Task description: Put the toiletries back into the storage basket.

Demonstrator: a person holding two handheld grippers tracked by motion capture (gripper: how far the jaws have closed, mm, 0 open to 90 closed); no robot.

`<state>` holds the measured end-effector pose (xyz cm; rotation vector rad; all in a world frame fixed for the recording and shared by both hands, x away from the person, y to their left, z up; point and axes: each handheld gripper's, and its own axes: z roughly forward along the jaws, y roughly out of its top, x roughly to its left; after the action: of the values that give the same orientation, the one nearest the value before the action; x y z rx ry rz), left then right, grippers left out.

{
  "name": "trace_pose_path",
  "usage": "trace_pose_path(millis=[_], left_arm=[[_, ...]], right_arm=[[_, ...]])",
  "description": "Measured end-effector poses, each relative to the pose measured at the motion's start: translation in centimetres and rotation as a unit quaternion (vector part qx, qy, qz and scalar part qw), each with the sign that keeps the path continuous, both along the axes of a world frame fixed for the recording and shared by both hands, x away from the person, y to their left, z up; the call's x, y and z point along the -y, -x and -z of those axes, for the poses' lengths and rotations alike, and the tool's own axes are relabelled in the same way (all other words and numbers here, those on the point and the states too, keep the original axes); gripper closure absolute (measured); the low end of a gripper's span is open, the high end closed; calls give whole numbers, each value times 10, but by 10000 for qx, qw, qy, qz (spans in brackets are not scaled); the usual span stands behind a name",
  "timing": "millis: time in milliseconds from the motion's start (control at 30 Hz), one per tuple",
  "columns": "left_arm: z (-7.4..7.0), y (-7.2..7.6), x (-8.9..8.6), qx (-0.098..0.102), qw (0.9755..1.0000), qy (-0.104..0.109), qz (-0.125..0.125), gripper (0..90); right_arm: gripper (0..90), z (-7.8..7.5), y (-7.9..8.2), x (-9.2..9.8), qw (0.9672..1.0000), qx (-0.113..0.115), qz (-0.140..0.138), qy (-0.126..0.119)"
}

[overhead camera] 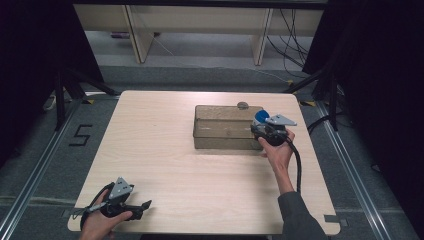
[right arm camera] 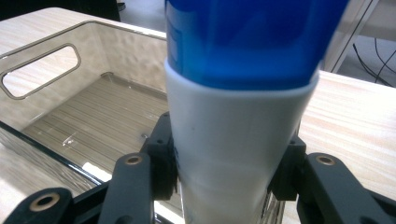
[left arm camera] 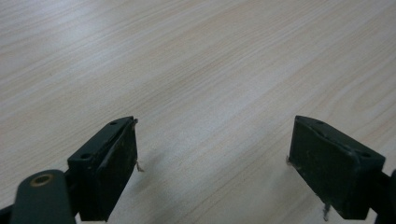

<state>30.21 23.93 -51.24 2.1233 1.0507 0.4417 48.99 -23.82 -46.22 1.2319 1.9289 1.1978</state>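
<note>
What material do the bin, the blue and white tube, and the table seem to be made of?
Bin: probably clear, glossy hard plastic; the table grain shows through its walls, and it has a moulded handle slot.
Tube: likely soft, smooth plastic, white below and glossy blue above; it narrows where the right gripper clamps it.
Table: pale wood-grain surface, matte; solid wood or laminate cannot be told.

I logged a pale wood-grain table [overhead camera: 165, 150], standing on grey carpeted floor [overhead camera: 35, 165], with a black "5" marking [overhead camera: 80, 135] on the floor off its left edge. A small round grey object [overhead camera: 242, 105] sat at the table's far edge. Beyond it I noted beige furniture legs [overhead camera: 137, 35] and loose black cables [overhead camera: 290, 45] to the right.
</note>
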Motion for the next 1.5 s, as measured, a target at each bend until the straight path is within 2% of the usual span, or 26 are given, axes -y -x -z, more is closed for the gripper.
trace_pose_path(millis=[67,100,200,233,300,333,367,400,433,567,633,700,867,900,967,1000,1033,1067,1100,1133,1233,1267,1333,1367,1433,1500], left_arm=[[1,0,0,35,10000,34,-42,148],[0,0,1,2,10000,91,-36,148],[1,0,1,54,10000,20,-47,148],[1,0,1,54,10000,21,-51,148],[1,0,0,60,10000,33,-61,148],[1,1,1,46,9999,113,-58,148],[0,1,1,18,9999,102,-44,148],[0,0,0,2,10000,0,-25,148],[1,0,1,61,10000,35,-65,148],[1,0,1,56,9999,97,-62,148],[1,1,1,51,9999,104,-61,148],[1,0,1,58,10000,24,-60,148],[1,0,1,63,10000,29,-64,148],[1,0,1,60,10000,29,-61,148],[1,0,1,59,10000,32,-56,148],[1,0,1,59,10000,32,-56,148],[0,1,1,43,10000,62,-28,148],[0,1,1,39,10000,59,-26,148],[0,1,1,39,10000,59,-26,148],[1,0,1,54,10000,37,-52,148],[1,0,1,55,10000,15,-56,148],[1,0,1,56,10000,17,-56,148],[1,1,1,50,9999,111,-67,148],[1,0,1,48,9999,94,-66,148],[1,0,1,49,9999,97,-68,148],[0,0,1,-9,10000,74,-35,148]], right_arm=[[541,-1,0,0,10000,-56,-41,-66],[541,-1,0,1,10000,21,-30,1],[543,-3,1,2,10000,-29,-11,49],[545,-3,0,3,9999,46,-45,111],[548,-4,2,3,9999,-31,-11,139],[548,-5,2,3,9998,-23,5,188],[548,-4,2,3,9998,18,47,173],[548,-4,2,4,9998,34,42,195],[548,-5,2,5,9997,26,55,235],[549,-6,2,8,9997,20,57,248],[548,-5,2,6,9998,18,78,175],[546,-4,2,6,9998,7,77,186],[532,-4,1,7,9996,99,62,262],[469,-5,2,7,9999,73,115,44],[407,-8,2,8,9998,129,110,47],[407,-8,2,8,9998,129,110,47],[355,-13,6,7,9998,37,141,-151],[340,-14,5,9,9998,191,112,-25],[340,-14,5,9,9998,191,112,-25],[296,-19,9,11,9998,182,47,-113],[268,-24,14,12,9998,176,25,-131],[259,-26,18,12,9996,82,41,-268],[250,-29,20,15,9996,155,-50,-227],[249,-31,21,17,9997,148,-86,-188],[246,-33,26,17,9994,85,47,-328],[245,-35,30,20,9993,55,33,-358]])
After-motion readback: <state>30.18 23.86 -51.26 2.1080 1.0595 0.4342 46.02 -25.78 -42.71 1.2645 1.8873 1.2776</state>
